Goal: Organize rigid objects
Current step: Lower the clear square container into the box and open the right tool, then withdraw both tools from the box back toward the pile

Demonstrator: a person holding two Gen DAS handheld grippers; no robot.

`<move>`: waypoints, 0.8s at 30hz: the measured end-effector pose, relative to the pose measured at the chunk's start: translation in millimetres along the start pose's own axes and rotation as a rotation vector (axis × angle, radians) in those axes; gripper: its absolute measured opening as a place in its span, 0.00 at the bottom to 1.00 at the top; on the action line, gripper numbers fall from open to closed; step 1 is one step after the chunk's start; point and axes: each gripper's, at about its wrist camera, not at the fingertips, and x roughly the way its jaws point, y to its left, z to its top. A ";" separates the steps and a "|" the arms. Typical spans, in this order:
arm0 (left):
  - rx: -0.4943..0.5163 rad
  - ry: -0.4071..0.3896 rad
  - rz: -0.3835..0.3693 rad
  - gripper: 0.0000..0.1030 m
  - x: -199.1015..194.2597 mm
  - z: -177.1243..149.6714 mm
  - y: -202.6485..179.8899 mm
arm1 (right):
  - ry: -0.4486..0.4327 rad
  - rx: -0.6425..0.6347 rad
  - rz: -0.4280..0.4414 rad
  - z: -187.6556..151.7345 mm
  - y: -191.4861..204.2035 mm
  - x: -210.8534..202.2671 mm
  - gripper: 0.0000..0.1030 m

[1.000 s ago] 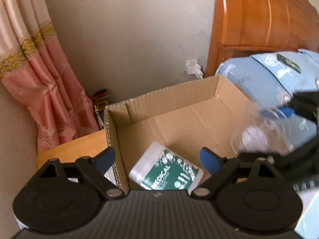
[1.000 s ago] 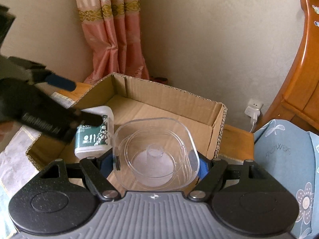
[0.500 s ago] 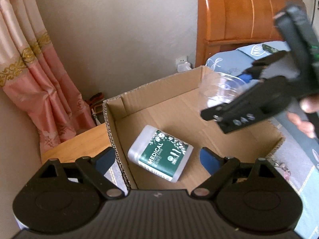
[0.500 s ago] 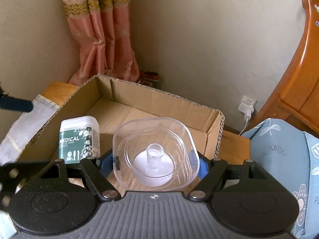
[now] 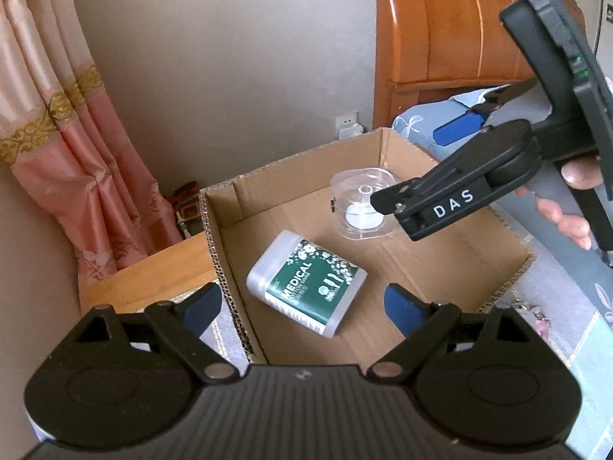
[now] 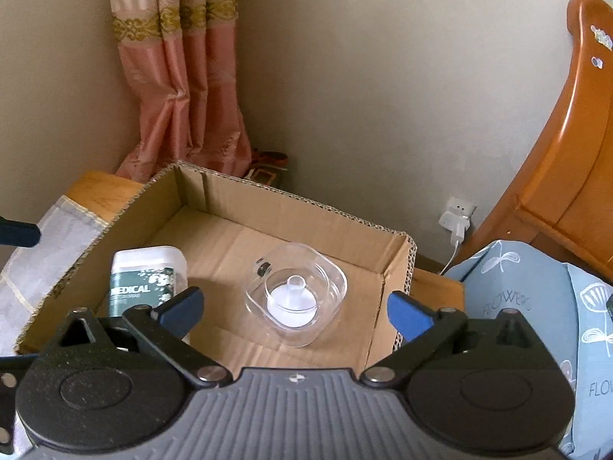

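Observation:
An open cardboard box (image 5: 226,245) (image 6: 398,268) stands by the wall. On its floor lies a white and green "MEDICAL" container (image 5: 306,283) (image 6: 147,280) on its side. A clear plastic square container (image 5: 362,207) (image 6: 297,293) sits upright on the box floor, towards the far right. My right gripper (image 6: 295,306) is open and empty, held above the box just behind the clear container. It also shows in the left wrist view (image 5: 429,176). My left gripper (image 5: 302,306) is open and empty over the box's near left edge.
A wooden bedside surface (image 5: 153,272) holds the box. A pink curtain (image 5: 69,161) hangs at the left. A wooden headboard (image 5: 452,38) and blue pillow (image 6: 528,291) are at the right. A wall socket with a white plug (image 6: 458,220) is behind the box.
My right gripper opened and let go of the clear container, which now rests on the box floor. The left gripper rose and tilted slightly, staying open.

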 end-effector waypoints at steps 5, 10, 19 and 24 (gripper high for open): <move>0.011 -0.011 -0.001 0.89 -10.0 -3.8 -7.4 | -0.020 0.009 0.018 -3.6 3.8 -21.2 1.00; 0.013 -0.027 0.026 0.89 -25.8 -10.5 -18.9 | -0.020 0.026 -0.002 -16.3 9.9 -42.6 1.00; 0.009 -0.066 0.046 0.94 -57.0 -38.7 -40.6 | -0.012 0.047 -0.040 -68.9 19.6 -81.8 1.00; 0.001 -0.069 0.058 0.95 -66.5 -63.4 -50.9 | -0.031 0.093 -0.025 -105.0 21.1 -105.2 1.00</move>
